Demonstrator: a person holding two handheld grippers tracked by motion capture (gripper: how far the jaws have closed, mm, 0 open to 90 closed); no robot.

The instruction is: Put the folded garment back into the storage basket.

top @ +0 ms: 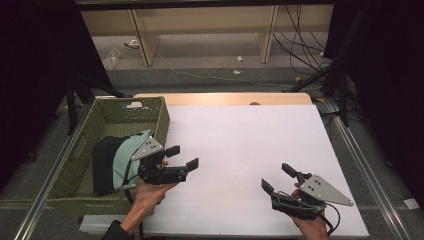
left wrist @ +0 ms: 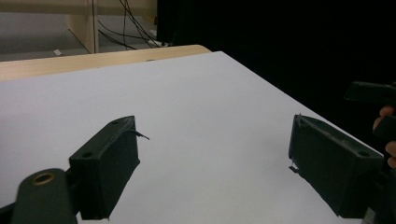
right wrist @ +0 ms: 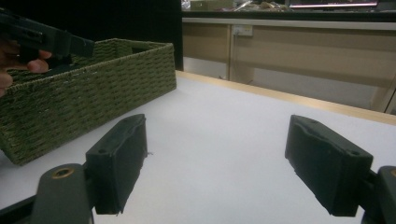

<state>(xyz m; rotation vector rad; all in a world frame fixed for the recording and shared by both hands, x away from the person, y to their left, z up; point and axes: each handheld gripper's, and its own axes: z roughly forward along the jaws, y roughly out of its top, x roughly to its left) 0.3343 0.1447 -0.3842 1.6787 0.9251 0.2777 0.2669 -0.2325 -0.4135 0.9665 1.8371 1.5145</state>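
Folded clothes, one mint-green garment (top: 125,157) over a black one (top: 104,162), lie in a green woven basket (top: 150,111) just behind the left gripper (top: 182,157). They look soft and light; a bunched fold seems easiest to pinch. Both the left gripper and right gripper (top: 278,178) hover over the white table (top: 240,140), jaws spread wide, empty.

I count one woven green basket (top: 95,145) at my nine o'clock, on the white table (top: 240,150). Inside it I make out two pieces of clothing: one black (top: 103,165), one pale mint green (top: 125,152), at about eight o'clock. I have two grippers: the left gripper (top: 182,156) at seven o'clock and the right gripper (top: 278,178) at five o'clock, each with two black jaws spread apart.
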